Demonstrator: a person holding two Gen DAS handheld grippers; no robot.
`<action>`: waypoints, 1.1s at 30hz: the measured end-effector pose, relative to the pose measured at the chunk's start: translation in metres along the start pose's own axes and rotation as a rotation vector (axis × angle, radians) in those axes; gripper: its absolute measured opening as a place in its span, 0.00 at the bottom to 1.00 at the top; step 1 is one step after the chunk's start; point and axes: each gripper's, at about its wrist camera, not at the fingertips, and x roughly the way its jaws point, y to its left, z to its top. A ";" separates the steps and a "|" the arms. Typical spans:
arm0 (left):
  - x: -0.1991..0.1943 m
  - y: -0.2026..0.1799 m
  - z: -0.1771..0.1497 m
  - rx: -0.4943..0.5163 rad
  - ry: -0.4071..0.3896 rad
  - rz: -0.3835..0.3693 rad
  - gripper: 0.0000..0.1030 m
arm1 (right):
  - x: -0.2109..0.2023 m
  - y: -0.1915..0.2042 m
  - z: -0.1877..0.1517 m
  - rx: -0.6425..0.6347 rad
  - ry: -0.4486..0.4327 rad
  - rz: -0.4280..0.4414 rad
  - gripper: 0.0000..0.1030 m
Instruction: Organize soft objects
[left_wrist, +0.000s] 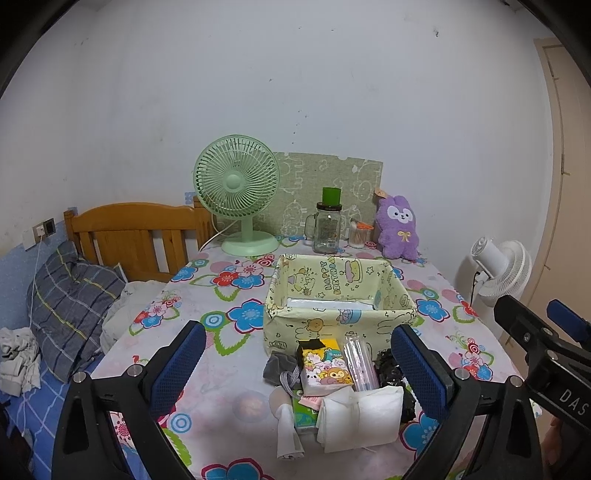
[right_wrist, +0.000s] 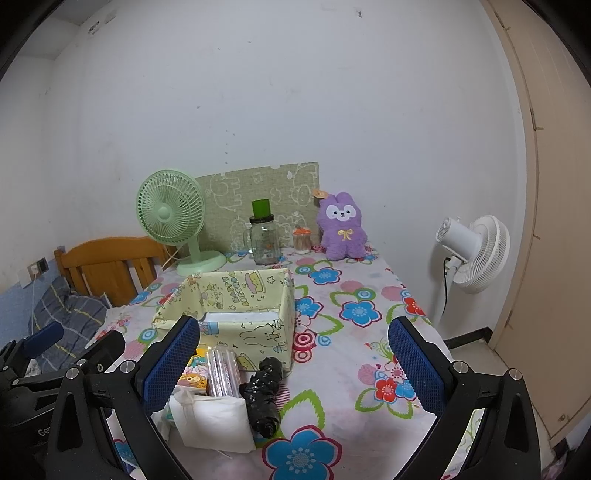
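You are looking at one yellow fabric basket (left_wrist: 338, 317), two fans, one green (left_wrist: 236, 184) and one white (left_wrist: 504, 273), one purple plush (left_wrist: 397, 229), one glass jar (left_wrist: 327, 229), and one black bag roll (right_wrist: 264, 391) sitting on the counter (right_wrist: 351, 354).

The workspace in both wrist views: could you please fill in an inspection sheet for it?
Surface: floral tablecloth.
Job's things: yellow fabric basket; before it a pile with white folded cloth, tissue packs, black bag roll, grey cloth.
Clutter: green fan, glass jar, purple plush.
Grippers: left gripper and right gripper open, empty.
Cables: white cable over the pillow.
Surroundings: bed, white floor fan.
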 end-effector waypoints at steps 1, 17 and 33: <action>0.001 0.000 0.000 0.003 0.003 0.001 0.97 | 0.000 0.000 0.000 0.000 0.002 0.001 0.97; 0.016 0.000 -0.025 0.030 0.056 -0.025 0.95 | 0.013 0.017 -0.015 -0.032 0.036 0.006 0.94; 0.042 -0.014 -0.062 0.041 0.147 -0.081 0.92 | 0.035 0.019 -0.051 -0.050 0.108 0.018 0.88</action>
